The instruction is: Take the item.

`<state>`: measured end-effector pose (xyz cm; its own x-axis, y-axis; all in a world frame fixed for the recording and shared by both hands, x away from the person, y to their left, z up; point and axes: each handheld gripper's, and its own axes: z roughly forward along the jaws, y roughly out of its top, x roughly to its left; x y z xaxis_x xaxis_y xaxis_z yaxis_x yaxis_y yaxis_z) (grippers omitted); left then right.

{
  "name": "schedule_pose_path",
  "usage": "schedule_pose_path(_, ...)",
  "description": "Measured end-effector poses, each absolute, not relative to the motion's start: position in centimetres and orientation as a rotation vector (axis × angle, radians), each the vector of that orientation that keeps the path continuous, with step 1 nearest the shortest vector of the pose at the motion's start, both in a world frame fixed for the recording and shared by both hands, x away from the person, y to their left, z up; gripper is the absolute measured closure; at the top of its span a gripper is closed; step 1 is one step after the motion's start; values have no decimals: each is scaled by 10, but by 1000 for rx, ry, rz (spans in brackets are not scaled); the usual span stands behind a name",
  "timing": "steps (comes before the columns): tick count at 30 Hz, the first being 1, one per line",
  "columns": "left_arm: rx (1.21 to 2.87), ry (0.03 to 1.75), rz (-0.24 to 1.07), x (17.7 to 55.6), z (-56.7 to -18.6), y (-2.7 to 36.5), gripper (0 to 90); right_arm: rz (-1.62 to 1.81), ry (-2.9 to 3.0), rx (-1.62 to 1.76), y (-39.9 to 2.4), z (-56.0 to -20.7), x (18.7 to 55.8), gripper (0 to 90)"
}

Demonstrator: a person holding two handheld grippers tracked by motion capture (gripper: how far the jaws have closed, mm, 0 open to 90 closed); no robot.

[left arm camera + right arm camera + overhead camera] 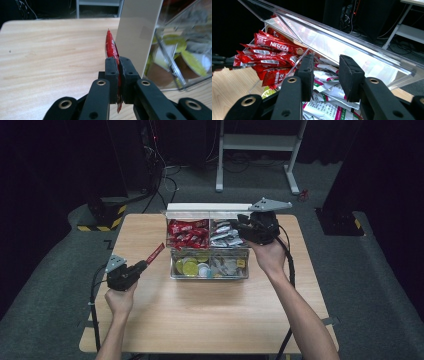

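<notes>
Red foil coffee stick sachet (110, 47) is clamped between the left gripper's (142, 265) closed jaws beside the clear four-compartment acrylic box (172, 270), apparently mid-transfer, while the right gripper's (324, 75) jaws stand open, empty, over white sachets (324, 105).

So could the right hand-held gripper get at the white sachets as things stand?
Probably yes. The right hand-held gripper hangs open just above the white sachets, the clear box's lid is tipped back, and nothing lies between the jaws and the sachets.
</notes>
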<state>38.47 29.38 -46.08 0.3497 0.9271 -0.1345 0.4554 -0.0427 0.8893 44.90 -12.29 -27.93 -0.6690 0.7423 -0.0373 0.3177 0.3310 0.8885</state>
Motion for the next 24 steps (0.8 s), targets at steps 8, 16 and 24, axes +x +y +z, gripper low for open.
schedule_pose_path(8,1677,1283,615,389,-478,291,854,1289,2161,932,-123,-279,449,649)
schedule_pose_path(16,1723,1283,612,391,-493,283,850,1286,2159,931,-122,-279,448,647)
schedule_pose_path(24,1788,1280,603,395,-502,270,841,1286,2157,934,-123,-279,448,648)
